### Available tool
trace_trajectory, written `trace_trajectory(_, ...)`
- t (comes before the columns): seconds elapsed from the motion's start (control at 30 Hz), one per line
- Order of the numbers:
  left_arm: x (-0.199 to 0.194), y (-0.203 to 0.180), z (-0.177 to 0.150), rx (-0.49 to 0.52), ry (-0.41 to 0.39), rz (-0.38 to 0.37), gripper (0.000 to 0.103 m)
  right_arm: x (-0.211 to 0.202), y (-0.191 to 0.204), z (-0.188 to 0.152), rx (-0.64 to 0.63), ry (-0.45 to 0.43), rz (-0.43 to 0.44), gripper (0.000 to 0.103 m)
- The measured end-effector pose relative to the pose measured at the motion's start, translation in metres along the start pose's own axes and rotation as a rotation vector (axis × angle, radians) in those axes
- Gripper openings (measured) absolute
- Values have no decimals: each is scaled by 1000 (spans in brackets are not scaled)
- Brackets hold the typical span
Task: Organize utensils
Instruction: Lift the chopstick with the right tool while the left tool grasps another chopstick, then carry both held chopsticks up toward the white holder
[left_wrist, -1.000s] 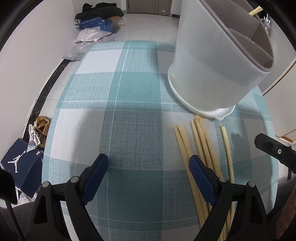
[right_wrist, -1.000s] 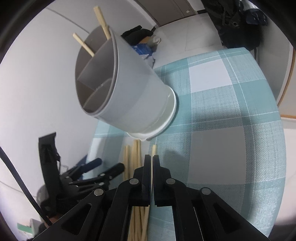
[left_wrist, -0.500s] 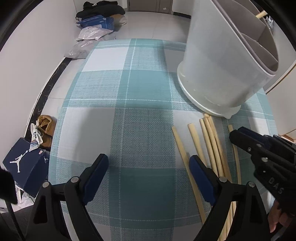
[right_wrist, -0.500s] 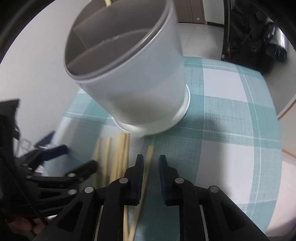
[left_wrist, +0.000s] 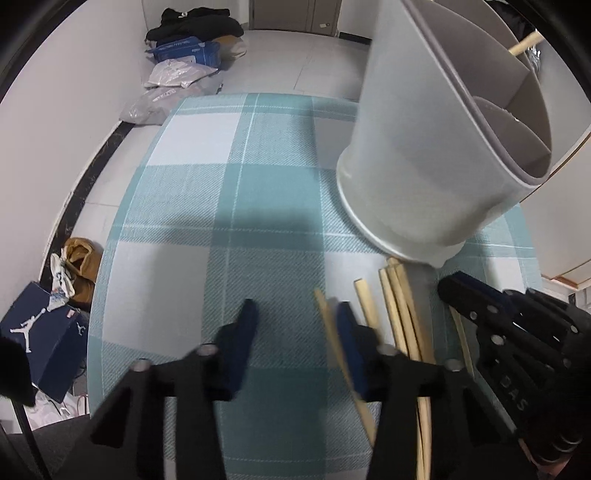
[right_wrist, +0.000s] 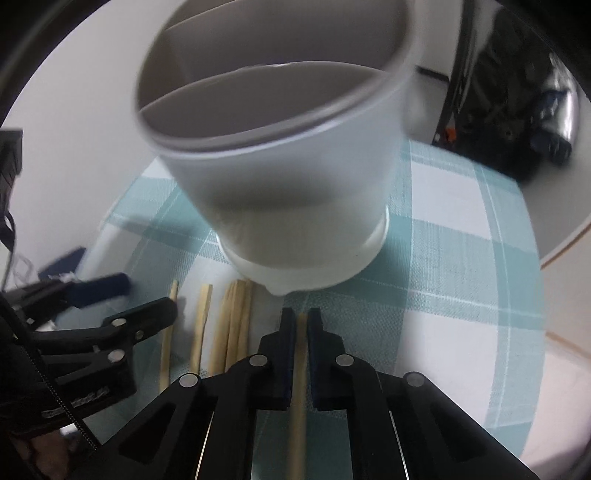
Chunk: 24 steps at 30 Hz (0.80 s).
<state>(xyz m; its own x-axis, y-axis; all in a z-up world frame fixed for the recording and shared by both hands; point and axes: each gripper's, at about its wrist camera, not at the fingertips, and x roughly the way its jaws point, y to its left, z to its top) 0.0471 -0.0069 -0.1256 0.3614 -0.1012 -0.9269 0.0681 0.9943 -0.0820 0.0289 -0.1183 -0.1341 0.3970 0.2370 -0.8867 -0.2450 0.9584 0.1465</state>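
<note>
A white utensil holder (left_wrist: 424, 166) with grey dividers stands on the teal plaid table (left_wrist: 221, 184), with one chopstick (left_wrist: 524, 42) inside it. Several bamboo chopsticks (left_wrist: 399, 314) lie side by side in front of it. My left gripper (left_wrist: 295, 325) hovers over them with its jaws closing. The leftmost chopstick (left_wrist: 325, 314) lies between them against the right pad, and the left pad is clear of it. My right gripper (right_wrist: 301, 321) is shut on the rightmost chopstick (right_wrist: 300, 354), just before the holder (right_wrist: 280, 166). The right gripper (left_wrist: 458, 286) also shows at the lower right of the left wrist view.
The table's rounded edge drops to a tiled floor. On the floor are a blue shoe box (left_wrist: 40, 332), shoes (left_wrist: 77, 258) and bags with a blue box (left_wrist: 184, 51). Black bags (right_wrist: 517, 110) sit beyond the table's far side. The left gripper (right_wrist: 144, 295) is close beside the loose chopsticks (right_wrist: 232, 325).
The left jaws have narrowed from wide apart and now stand around one chopstick. The right gripper swung over to the chopsticks, parted slightly and shut on the rightmost one.
</note>
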Motion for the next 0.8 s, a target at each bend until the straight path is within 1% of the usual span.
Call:
trace_trajectory(0.07,1,-3,2,-1,-3,2,12,-4,-6,-2,37,3,33,6)
trace_trajectory(0.13,2,0,3,-18,-3,-19,5,-7,-12,-4,77,-2,78,6)
trace_trajectory(0.2,2,5,4,-53,-10,-49,4,-12,-20,-6,116,-17,117,6)
trace_trajectory(0.27,2,10,7,-81,-16,-63,2,-21,-29,-7,145,-40,150,6)
trace_trajectory(0.37,-5,16,9,-118,-49,-86,1,-29,-45,-6,196,-78,195,6)
trace_trajectory(0.47,-20,20,9,-140,-102,-122,1,-40,-59,-8,241,-117,237,6)
trace_trajectory(0.6,-42,17,8,-134,-187,-149,1,-56,-67,-8,274,-188,288,6)
trace_trajectory(0.7,-58,16,5,-132,-234,-172,1,-62,-69,-8,277,-232,308,6)
trace_trajectory(0.8,-79,16,5,-127,-303,-183,1,-73,-70,-6,271,-277,313,6)
